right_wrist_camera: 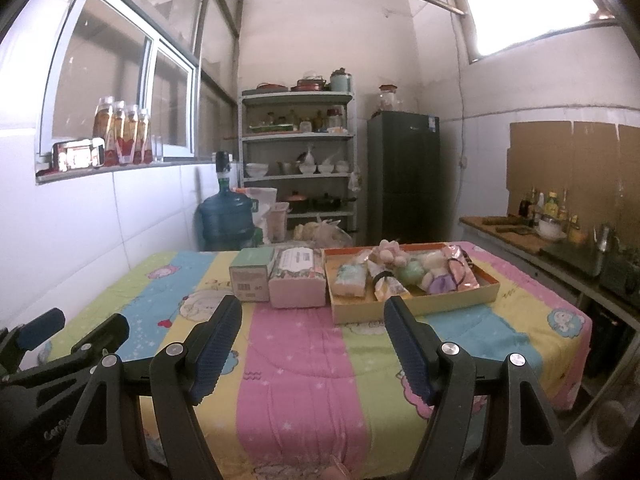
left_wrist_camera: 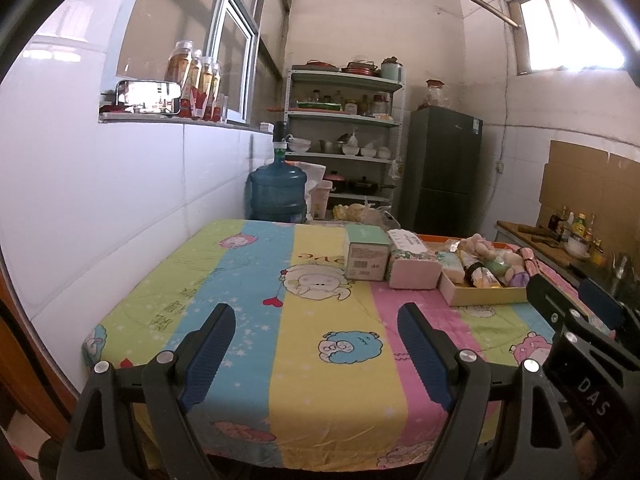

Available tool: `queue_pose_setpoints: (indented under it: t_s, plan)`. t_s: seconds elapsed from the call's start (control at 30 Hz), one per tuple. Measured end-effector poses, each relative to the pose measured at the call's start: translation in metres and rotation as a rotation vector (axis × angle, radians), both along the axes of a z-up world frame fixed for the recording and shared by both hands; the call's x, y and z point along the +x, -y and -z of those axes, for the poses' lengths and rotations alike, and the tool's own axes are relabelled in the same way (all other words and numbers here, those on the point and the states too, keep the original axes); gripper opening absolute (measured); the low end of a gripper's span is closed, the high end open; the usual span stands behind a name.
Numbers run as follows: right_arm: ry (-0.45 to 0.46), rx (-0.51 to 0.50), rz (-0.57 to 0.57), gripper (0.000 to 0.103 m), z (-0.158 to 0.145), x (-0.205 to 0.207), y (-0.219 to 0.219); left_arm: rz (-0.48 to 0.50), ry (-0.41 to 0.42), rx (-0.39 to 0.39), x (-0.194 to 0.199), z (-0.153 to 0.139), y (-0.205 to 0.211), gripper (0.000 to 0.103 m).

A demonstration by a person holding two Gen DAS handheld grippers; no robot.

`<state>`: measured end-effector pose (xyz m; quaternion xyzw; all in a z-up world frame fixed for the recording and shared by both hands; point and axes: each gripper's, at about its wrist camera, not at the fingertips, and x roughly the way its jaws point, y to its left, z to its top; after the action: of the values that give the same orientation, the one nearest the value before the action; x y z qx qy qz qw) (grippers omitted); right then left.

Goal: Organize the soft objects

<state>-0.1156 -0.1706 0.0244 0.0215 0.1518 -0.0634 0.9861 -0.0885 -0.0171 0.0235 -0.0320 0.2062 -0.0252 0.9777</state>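
Table: bed-sheet style striped cloth with cartoon sheep is covering the whole table, hanging over the near edge.
Left gripper: left gripper is hovering over the near edge of the table, fingers spread wide, nothing between them, just cloth underneath.
Right gripper: right gripper is doing the same thing just beside it, also over the near edge, fingers standing wide and gripping nothing.
Tray: shallow cardboard tray is sitting toward the far right side of the table, well apart from both grippers.
Soft stuff: plush toys in pink, green and purple are lying piled in the tray, along with a small tissue pack at its left end and a couple of shiny wrapped packets I can't really identify.
Tissue pack: bigger floral tissue pack is sitting just left of the tray, touching or nearly touching it.
Green box: green box is sitting left of that tissue pack, right against it.
Background: water jug is standing past the table's far edge, fridge and shelf are behind it.
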Motion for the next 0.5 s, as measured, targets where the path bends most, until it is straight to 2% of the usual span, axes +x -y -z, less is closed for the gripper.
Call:
queue_pose_setpoints:
  t_s: [0.5]
  plan:
    - [-0.01, 0.007, 0.003, 0.075, 0.0037, 0.001, 0.0076, -0.037, 0.01, 0.0, 0.0005, -0.0012, -0.0045, 0.084]
